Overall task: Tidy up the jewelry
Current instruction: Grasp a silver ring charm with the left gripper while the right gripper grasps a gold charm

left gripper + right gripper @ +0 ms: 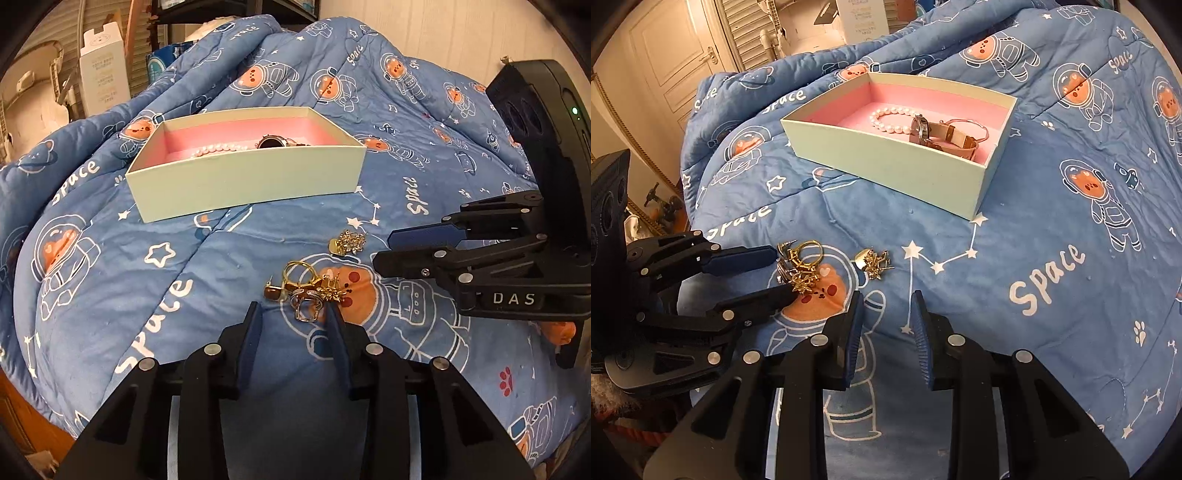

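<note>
A pile of gold rings and earrings lies on the blue space-print quilt. My left gripper is open, its fingers on either side of the pile at quilt level. A small gold snowflake earring lies apart to the right. My right gripper is open and empty, just short of that earring. A pale green box with pink lining holds a pearl bracelet, a watch and a thin bangle.
The quilt is rumpled and rises behind the box. A white carton and shelving stand beyond the bed on the left. A door and slatted panels show at the far left.
</note>
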A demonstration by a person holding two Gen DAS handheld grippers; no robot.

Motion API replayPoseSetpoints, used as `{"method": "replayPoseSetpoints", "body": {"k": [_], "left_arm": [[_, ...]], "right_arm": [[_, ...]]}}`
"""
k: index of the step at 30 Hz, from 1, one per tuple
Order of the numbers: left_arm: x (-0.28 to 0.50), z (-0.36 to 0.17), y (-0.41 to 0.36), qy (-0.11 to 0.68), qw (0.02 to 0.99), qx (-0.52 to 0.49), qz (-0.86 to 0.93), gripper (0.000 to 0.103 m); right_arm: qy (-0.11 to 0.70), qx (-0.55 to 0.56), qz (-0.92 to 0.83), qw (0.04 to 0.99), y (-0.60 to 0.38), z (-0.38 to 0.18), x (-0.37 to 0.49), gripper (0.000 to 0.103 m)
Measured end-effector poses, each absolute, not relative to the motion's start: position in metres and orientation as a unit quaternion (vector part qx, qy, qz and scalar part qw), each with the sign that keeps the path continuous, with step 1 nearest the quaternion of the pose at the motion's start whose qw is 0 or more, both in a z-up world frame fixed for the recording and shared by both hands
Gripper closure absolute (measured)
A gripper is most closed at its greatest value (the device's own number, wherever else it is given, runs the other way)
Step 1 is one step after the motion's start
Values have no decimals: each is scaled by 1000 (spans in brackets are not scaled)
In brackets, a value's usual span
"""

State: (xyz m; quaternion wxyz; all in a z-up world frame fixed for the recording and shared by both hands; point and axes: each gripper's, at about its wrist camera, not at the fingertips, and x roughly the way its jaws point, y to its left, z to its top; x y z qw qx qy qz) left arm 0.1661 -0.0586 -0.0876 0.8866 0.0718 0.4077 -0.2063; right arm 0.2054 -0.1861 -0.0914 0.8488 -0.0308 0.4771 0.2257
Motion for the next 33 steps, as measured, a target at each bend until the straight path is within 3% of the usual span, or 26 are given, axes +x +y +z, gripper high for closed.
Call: {"method": "replayPoseSetpoints", "body": {"k": [4,8,18,23,33], "left_arm": [[171,-88,-62,406,887,70,-207,75],[169,-87,-62,408,886,64,-210,86],[158,-85,-41,420,884,5,-206,86],[157,-86,-34,423,883,-11,-203,86],[154,-85,-33,421,884,-16,-201,86]], "right_arm": [[478,-32,227,848,-185,-92,207,76],[476,-36,231,848,-183,-92,208,76],[470,-40,237,849,-175,-93,218,76],[471,-35,236,849,-173,-94,223,85],[468,-24,240,850,-177,-91,214,86]]}}
